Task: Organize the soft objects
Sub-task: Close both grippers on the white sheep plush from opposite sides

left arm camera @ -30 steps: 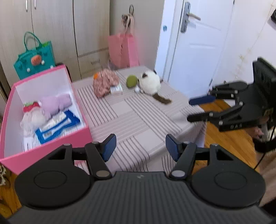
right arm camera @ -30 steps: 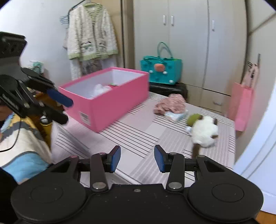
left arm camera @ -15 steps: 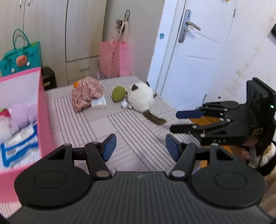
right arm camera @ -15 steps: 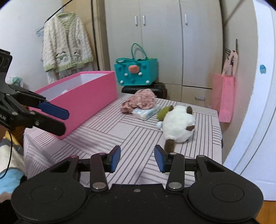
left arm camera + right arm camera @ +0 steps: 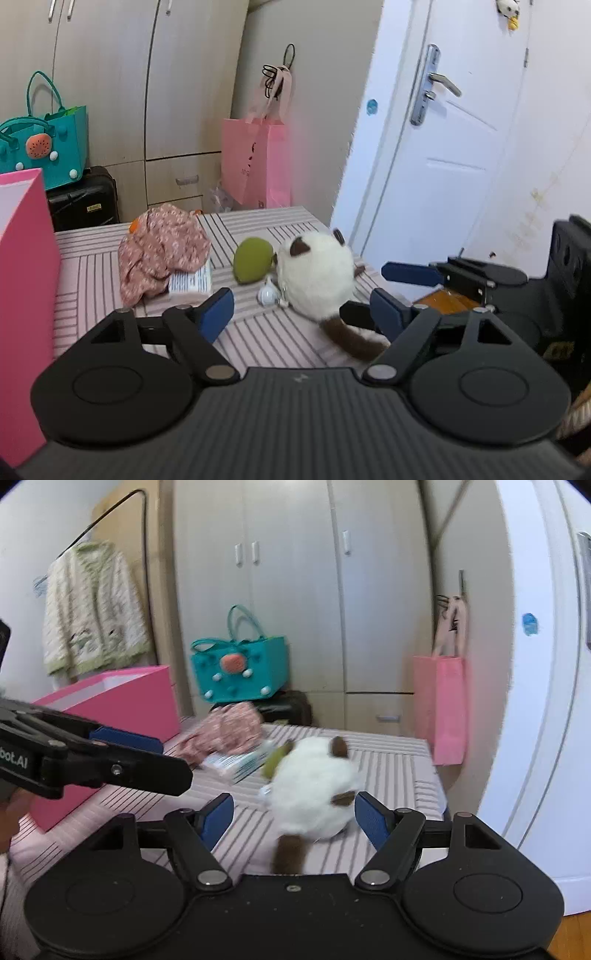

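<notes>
A white plush cat (image 5: 317,277) with brown ears and tail lies on the striped table (image 5: 258,339), beside a green plush (image 5: 253,260), a floral cloth (image 5: 162,243) and a tissue pack (image 5: 192,280). My left gripper (image 5: 301,314) hovers low just before the cat, its jaws opening, nothing pressed. My right gripper (image 5: 293,816) has its jaws opening with the cat (image 5: 314,790) lying between the fingers, pads not pressing it. Each gripper shows in the other's view: the right gripper (image 5: 362,295) comes in from the right, the left gripper (image 5: 176,759) from the left. The pink box (image 5: 22,277) stands at the left.
A small white trinket (image 5: 267,293) lies by the cat. Behind the table stand a teal bag (image 5: 240,672) on a black suitcase (image 5: 85,203), a hanging pink paper bag (image 5: 255,162) and wardrobes. A white door (image 5: 461,147) is close on the right; a cardigan (image 5: 92,609) hangs at left.
Both grippers have moved down and in toward the plush cat, and both jaws have widened. The pink box has slid to the left edge of the left wrist view.
</notes>
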Tool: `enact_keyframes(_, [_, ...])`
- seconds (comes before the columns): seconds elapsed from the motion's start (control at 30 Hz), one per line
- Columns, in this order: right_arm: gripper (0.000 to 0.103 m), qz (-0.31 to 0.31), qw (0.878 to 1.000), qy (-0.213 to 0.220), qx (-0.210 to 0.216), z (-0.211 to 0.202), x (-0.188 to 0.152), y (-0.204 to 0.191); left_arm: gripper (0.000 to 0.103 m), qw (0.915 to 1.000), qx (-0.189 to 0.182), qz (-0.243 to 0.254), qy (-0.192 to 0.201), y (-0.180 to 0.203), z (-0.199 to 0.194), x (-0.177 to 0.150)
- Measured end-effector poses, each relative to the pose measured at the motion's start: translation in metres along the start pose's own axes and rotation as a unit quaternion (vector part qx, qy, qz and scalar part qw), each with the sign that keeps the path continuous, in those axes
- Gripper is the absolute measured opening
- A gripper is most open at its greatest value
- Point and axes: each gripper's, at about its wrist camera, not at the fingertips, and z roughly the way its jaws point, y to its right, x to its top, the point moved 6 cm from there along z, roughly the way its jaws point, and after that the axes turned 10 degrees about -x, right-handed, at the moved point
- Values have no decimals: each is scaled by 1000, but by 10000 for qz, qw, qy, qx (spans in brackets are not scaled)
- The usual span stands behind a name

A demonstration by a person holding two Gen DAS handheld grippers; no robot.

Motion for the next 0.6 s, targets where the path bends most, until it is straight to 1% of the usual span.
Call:
enact_keyframes(0.1, [77, 123, 9999, -59, 30, 10, 1, 5, 85, 9998, -136, -91, 93, -1, 14, 7])
enact_keyframes(0.17, [77, 75, 9999, -111, 0, 16, 1, 4, 85, 9994, -296, -94, 120, 0, 23, 10])
enact_keyframes(0.2, [77, -1, 9999, -154, -38, 20, 0, 3, 85, 9993, -316, -111, 135, 1, 28, 12])
enact_keyframes(0.27, [77, -143, 9994, -300, -127, 27, -1, 1, 84, 9995, -217, -154, 170, 1, 39, 13])
enact_keyframes(0.37, [77, -61, 9991, -320, -258, 33, 0, 2, 83, 9997, -123, -182, 75, 0, 57, 12])
enact_keyframes(0.5, [77, 60, 9984, -515, -242, 43, 1, 4, 83, 9992, -171, -357, -13, -4, 74, 11])
enact_keyframes(0.6, [76, 186, 9975, -671, -138, 48, 0, 3, 83, 9982, -100, -598, 2, -11, 80, 9])
